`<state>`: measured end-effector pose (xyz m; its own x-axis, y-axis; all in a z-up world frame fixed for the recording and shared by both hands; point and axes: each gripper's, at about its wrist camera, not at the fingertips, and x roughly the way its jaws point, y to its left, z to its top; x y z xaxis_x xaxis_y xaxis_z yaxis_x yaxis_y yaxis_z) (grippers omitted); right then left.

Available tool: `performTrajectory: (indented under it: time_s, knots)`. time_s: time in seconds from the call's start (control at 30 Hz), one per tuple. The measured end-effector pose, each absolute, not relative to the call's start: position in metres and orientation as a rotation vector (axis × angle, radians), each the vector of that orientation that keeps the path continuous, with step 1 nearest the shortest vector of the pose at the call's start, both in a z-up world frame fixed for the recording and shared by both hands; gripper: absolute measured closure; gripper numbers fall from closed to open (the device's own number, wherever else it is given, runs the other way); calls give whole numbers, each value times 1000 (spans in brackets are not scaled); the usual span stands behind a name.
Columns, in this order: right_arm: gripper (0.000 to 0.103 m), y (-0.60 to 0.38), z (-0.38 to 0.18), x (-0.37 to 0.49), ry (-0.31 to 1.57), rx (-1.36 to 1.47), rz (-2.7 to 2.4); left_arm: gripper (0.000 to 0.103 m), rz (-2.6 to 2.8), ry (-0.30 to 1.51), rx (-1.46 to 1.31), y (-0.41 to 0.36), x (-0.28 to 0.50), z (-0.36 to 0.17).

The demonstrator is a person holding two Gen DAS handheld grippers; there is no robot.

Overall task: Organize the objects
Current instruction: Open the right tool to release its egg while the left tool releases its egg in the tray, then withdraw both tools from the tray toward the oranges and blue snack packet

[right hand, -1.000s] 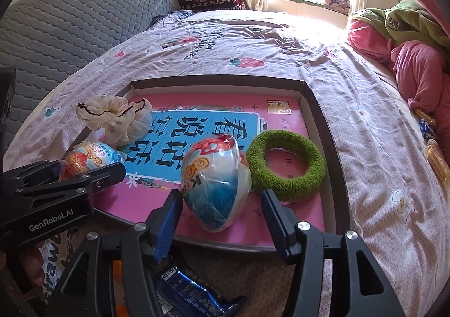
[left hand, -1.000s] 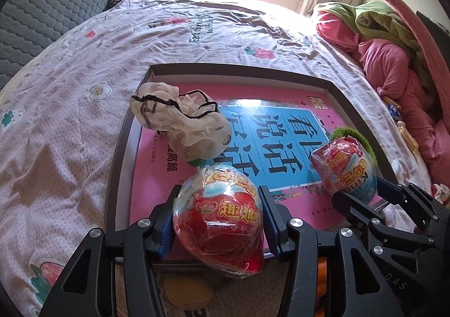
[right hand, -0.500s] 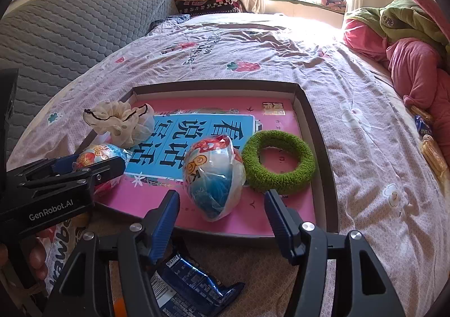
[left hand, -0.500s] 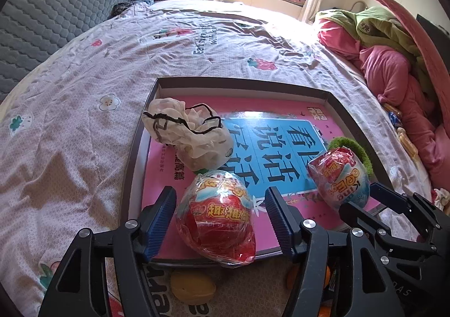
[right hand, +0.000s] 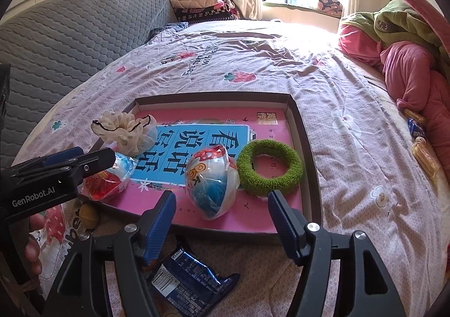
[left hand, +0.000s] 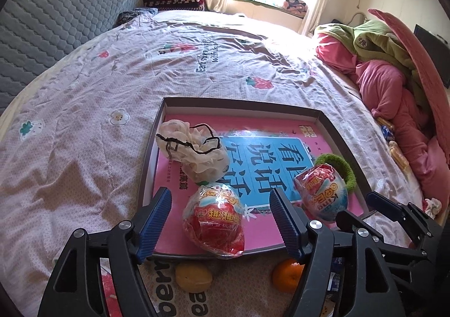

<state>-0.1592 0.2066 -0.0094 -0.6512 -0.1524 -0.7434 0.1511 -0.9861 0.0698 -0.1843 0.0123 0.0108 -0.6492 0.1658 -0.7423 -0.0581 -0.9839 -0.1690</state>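
Observation:
A shallow brown tray (left hand: 242, 102) (right hand: 306, 131) with a pink and blue book inside lies on the bed. In it are a red wrapped egg toy (left hand: 215, 221) (right hand: 105, 180), a blue wrapped egg toy (right hand: 211, 182) (left hand: 322, 193), a cream scrunchie (left hand: 191, 149) (right hand: 126, 131) and a green fuzzy ring (right hand: 270, 168) (left hand: 341, 166). My left gripper (left hand: 220, 221) is open, its jaws apart on either side of the red egg. My right gripper (right hand: 222, 215) is open, just short of the blue egg.
Near the tray's front edge lie a yellow fruit (left hand: 193, 277) (right hand: 89, 214), an orange (left hand: 287, 274) and a blue snack packet (right hand: 191, 277). Pink and green bedding (left hand: 393, 86) is piled at the right. A grey quilted headboard (right hand: 70, 44) stands at the left.
Both grippers opened and drew back from the tray. The red egg and the blue egg were let go and now rest in the tray.

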Motion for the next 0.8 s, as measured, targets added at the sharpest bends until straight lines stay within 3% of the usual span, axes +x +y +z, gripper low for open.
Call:
performTrajectory:
  time_s: [0.8]
  knots:
    - [35,208,22,-115,22,1111,-2738,29,2781,-173,-1159,10,-126,42]
